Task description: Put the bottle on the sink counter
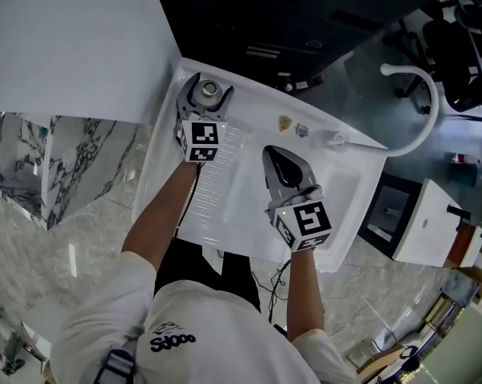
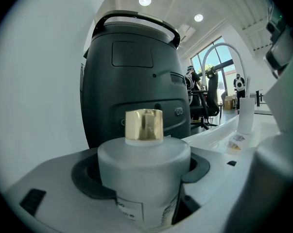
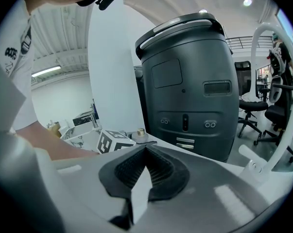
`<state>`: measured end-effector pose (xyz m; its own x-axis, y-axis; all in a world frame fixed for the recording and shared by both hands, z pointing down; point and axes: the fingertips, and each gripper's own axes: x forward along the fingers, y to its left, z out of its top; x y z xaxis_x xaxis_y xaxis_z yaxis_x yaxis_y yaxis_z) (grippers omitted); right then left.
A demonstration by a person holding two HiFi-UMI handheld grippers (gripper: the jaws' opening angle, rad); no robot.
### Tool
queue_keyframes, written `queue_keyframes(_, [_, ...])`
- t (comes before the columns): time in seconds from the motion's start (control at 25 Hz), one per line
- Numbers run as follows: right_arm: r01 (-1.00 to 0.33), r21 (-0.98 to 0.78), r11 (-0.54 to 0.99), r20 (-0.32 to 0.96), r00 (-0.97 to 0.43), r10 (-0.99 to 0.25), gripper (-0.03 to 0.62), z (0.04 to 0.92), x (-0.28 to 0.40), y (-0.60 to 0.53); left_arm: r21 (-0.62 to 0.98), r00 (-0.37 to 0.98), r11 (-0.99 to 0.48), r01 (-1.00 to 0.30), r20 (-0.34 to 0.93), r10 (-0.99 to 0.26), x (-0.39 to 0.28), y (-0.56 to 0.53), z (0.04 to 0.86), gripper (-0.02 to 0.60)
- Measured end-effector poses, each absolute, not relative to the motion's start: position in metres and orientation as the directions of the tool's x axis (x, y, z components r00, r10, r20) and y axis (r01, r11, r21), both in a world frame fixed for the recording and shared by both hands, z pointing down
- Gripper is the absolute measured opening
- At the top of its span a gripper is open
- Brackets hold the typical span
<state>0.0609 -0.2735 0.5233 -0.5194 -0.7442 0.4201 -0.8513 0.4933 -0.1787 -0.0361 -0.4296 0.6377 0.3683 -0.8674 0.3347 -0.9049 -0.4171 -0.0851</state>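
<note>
The right gripper [image 1: 272, 154] is closed and empty, above the basin. Farther, the bottle [image 2: 142, 171] is clasped by the left gripper [image 1: 209, 88] at the far corner of the tabletop [image 1: 162, 134]. If it is released tilted, or too near that edge, it could be toppled off.

Open showroom-like hall — white sink counter [image 1: 344, 190], arched tap [image 1: 420, 102], marble-patterned floor [image 1: 97, 230], office chairs [image 1: 456, 46], large grey machine [image 3: 190, 81]

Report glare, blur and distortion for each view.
Head view: sharp, evenly lit, fisheye curving the sink counter edges. Left gripper view: the bottle looms close, label blurred, gold cap glinting. Right gripper view: black vignette, soft highlights on the right gripper.
</note>
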Motion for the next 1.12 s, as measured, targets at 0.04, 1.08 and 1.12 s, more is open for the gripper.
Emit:
queue_keyframes(0.04, [-0.852, -0.180, 0.492, 0.419, -0.519, -0.745, 0.009, 0.523, 0.061, -0.274, -0.093, 0.365, -0.418, -0.904, 0.340, -0.867, -0.035, -0.430, 0.639, 0.345])
queue_keyframes(1.08, [-0.849, -0.186, 0.494, 0.428, -0.523, -0.738, 0.009, 0.527, 0.066, -0.269, -0.163, 0.244, -0.314, -0.935, 0.344, -0.907, -0.036, -0.440, 0.645, 0.364])
queue_keyframes(1.12, [-0.849, -0.186, 0.494, 0.428, -0.523, -0.738, 0.009, 0.527, 0.065, -0.269, -0.160, 0.247, -0.316, -0.935, 0.345, -0.905, -0.036, -0.440, 0.645, 0.367])
